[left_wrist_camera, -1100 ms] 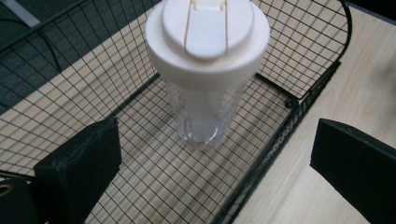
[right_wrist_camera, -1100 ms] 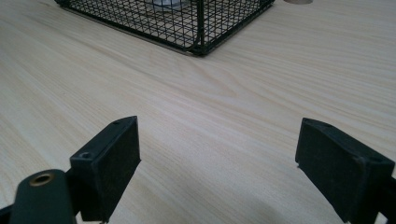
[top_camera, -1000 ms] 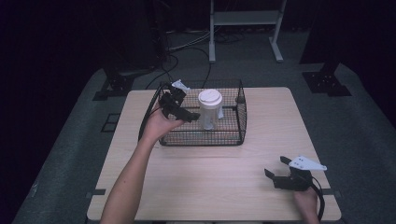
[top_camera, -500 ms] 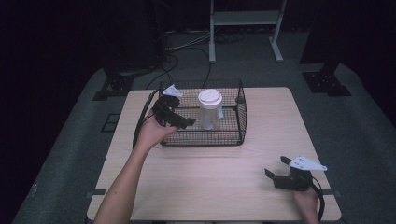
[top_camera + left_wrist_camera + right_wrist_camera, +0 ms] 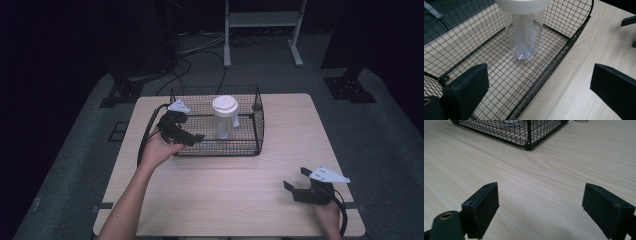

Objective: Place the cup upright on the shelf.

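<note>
**Cup in basket, left gripper at corner**

Cup (image 5: 224, 116) stands upright inside wire basket (image 5: 257, 131), mid-desk (image 5: 225, 200). Left gripper (image 5: 192, 138) hovers over basket's near-left corner, jaws spread. Right gripper (image 5: 296, 184) low at near-right desk, jaws spread, well apart.

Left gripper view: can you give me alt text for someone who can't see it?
A clear plastic tumbler with a white lid stands upright inside a black wire-mesh basket on a pale wooden table. The left tool is open, one black jaw over the basket, the other over the table outside.
</note>
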Available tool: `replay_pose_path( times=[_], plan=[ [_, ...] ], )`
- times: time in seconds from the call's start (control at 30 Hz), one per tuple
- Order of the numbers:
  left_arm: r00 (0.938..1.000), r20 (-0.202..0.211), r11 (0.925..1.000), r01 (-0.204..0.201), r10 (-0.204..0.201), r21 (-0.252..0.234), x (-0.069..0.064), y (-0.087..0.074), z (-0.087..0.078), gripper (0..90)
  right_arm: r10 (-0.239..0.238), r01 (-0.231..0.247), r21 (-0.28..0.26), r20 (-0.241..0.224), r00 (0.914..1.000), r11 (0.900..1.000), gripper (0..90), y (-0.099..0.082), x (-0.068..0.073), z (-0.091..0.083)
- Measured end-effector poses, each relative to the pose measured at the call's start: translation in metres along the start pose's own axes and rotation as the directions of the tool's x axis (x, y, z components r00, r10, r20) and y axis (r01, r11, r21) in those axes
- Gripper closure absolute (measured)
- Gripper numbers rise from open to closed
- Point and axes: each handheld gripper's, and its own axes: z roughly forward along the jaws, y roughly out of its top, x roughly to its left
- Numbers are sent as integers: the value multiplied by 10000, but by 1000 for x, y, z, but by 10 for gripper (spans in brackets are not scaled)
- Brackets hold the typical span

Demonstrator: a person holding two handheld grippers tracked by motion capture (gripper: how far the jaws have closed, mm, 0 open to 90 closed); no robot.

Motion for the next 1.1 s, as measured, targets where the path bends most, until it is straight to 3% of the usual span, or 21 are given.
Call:
replay_pose_path(
  times=[0.43,1.1],
  plan=[
    [9999,125,9998,-43,45,-212,-10,-17,-4,11,-40,40,17,41,10000,10000,129,0,1,0],
    [9995,208,9956,234,-216,-909,-25,-60,-11,11,-13,12,52,71,10000,10000,129,0,1,0]
  ],
)
